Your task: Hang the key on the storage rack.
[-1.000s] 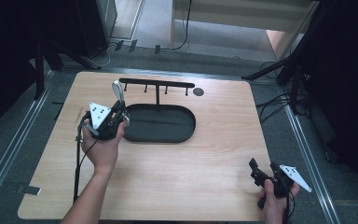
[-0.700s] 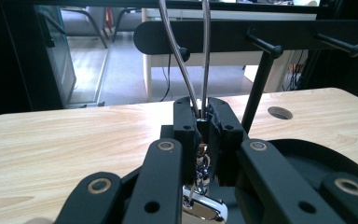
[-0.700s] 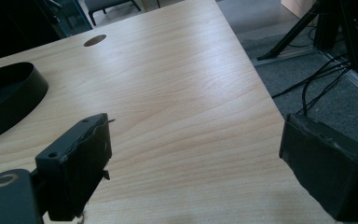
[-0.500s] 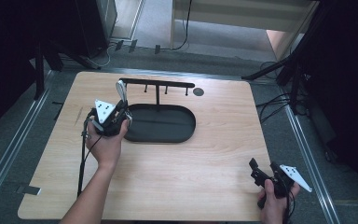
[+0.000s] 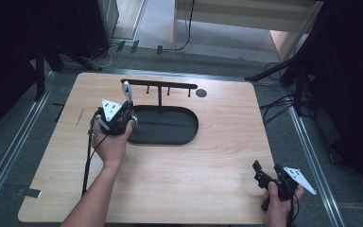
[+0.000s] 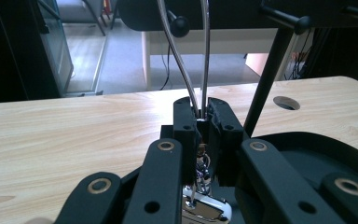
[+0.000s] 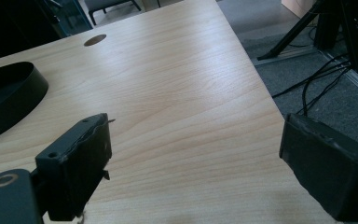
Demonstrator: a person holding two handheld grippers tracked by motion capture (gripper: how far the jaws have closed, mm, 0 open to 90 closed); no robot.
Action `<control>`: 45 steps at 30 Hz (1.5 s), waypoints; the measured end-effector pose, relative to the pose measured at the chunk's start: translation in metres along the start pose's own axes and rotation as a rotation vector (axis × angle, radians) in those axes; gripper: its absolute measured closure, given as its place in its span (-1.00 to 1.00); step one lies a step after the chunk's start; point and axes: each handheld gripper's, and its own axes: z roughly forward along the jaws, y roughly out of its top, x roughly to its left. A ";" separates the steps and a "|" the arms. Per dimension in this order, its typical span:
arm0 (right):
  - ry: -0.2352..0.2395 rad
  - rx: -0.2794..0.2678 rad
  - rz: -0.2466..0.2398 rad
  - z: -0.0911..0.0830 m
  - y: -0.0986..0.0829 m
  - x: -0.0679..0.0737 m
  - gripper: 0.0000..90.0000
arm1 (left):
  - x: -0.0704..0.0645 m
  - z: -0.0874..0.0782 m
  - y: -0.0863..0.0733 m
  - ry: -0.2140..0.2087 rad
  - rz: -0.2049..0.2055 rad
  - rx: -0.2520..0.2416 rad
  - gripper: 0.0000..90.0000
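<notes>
Evidently the left claw point(image 6: 200, 140) is clamped on a metal utensil point(image 6: 204, 56) beside the rack point(image 5: 159, 86): rigid, light, slick, best pinched low. Right claw point(image 7: 196, 163) gapes over the counter point(image 5: 208, 161).

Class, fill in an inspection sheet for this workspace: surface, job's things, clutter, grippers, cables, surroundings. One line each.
Surface: wooden table, a round hole near its far edge.
Job's things: black oval tray with a hook rack standing in it; shiny metal utensil held up near the rack's left end.
Clutter: nothing seen.
Grippers: left gripper shut on the utensil; right gripper open, empty, at the near right corner.
Cables: one trails from the left gripper; more on the floor to the right.
Surroundings: grey floor, dark stands, pale furniture beyond.
</notes>
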 end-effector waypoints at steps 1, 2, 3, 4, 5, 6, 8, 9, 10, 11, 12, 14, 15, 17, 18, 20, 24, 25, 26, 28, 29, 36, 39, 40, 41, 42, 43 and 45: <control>0.000 0.000 0.000 0.000 0.000 0.000 -0.80 | 0.000 0.001 0.000 -0.001 -0.001 0.001 0.85; 0.001 0.000 0.000 0.000 0.000 0.000 -0.80 | 0.000 0.001 0.000 0.000 0.000 0.002 0.85; 0.001 0.000 0.000 0.000 0.000 0.000 -0.80 | 0.000 0.003 0.000 0.003 0.000 0.004 0.85; 0.001 0.000 0.001 0.000 0.000 0.000 -0.80 | 0.000 0.004 0.000 0.003 0.004 0.006 0.85; 0.002 0.000 0.001 0.000 0.000 0.000 -0.80 | 0.001 0.004 0.000 0.006 0.007 0.010 0.85; 0.003 0.004 0.006 0.000 0.000 0.000 -0.80 | 0.001 0.005 0.000 0.006 0.003 0.009 0.85; 0.003 0.003 0.006 0.000 0.000 0.000 -0.80 | 0.002 0.007 0.001 0.008 0.002 0.012 0.85; 0.003 0.003 0.007 0.000 0.000 0.000 -0.80 | 0.002 0.008 0.001 0.009 0.002 0.011 0.85; 0.004 0.003 0.006 0.000 0.000 0.000 -0.80 | 0.003 0.008 0.001 0.011 0.005 0.013 0.85; 0.004 0.003 0.006 0.000 0.000 0.000 -0.80 | 0.003 0.009 0.000 0.012 0.005 0.015 0.85; 0.003 0.002 0.006 0.000 0.000 0.000 -0.80 | 0.003 0.010 0.000 0.011 0.005 0.017 0.85; 0.003 0.001 0.006 0.000 0.000 -0.001 -0.80 | 0.003 0.012 -0.001 0.017 0.004 0.018 0.85; 0.003 0.001 0.006 0.000 0.000 -0.001 -0.80 | 0.003 0.013 -0.002 0.017 0.003 0.021 0.85; 0.002 0.000 0.005 0.000 0.000 0.000 -0.80 | 0.003 0.014 -0.003 0.018 0.004 0.025 0.85; 0.002 0.001 0.006 0.000 0.000 0.000 -0.80 | 0.003 0.015 -0.003 0.019 -0.001 0.027 0.85; 0.003 0.000 0.005 0.000 0.000 -0.001 -0.80 | 0.003 0.017 -0.004 0.018 0.001 0.034 0.85; 0.003 0.002 0.006 0.000 0.000 0.000 -0.80 | 0.002 0.019 -0.007 0.020 0.004 0.042 0.85; 0.003 0.000 0.004 0.000 0.000 0.000 -0.80 | 0.001 0.020 -0.007 0.024 0.004 0.043 0.84; 0.003 0.002 0.006 0.000 0.000 0.000 -0.80 | 0.001 0.020 -0.008 0.026 0.006 0.043 0.85; 0.002 0.003 0.004 0.000 0.000 0.000 -0.80 | 0.001 0.021 -0.008 0.027 0.005 0.046 0.84; 0.000 0.003 0.002 0.000 0.000 0.001 -0.80 | 0.001 0.021 -0.008 0.026 0.003 0.045 0.84; -0.001 0.000 -0.004 0.000 0.000 0.000 -0.80 | 0.002 0.024 -0.010 -0.002 -0.018 0.066 0.77; -0.001 0.000 -0.003 0.000 0.000 0.000 -0.80 | 0.003 0.026 -0.011 -0.011 -0.017 0.077 0.59; -0.001 0.000 -0.003 0.000 0.000 0.000 -0.80 | 0.004 0.026 -0.011 -0.008 -0.014 0.078 0.57; -0.001 0.000 -0.003 0.000 0.000 0.000 -0.80 | 0.005 0.026 -0.011 -0.007 -0.013 0.080 0.54; -0.001 0.000 -0.004 0.000 0.000 0.000 -0.80 | 0.005 0.025 -0.011 -0.008 -0.016 0.076 0.48; -0.001 0.000 -0.005 0.000 0.000 0.000 -0.80 | 0.006 0.025 -0.011 -0.014 -0.027 0.072 0.43; -0.001 0.000 -0.004 0.000 0.000 0.000 -0.80 | 0.008 0.025 -0.010 -0.017 -0.033 0.072 0.26</control>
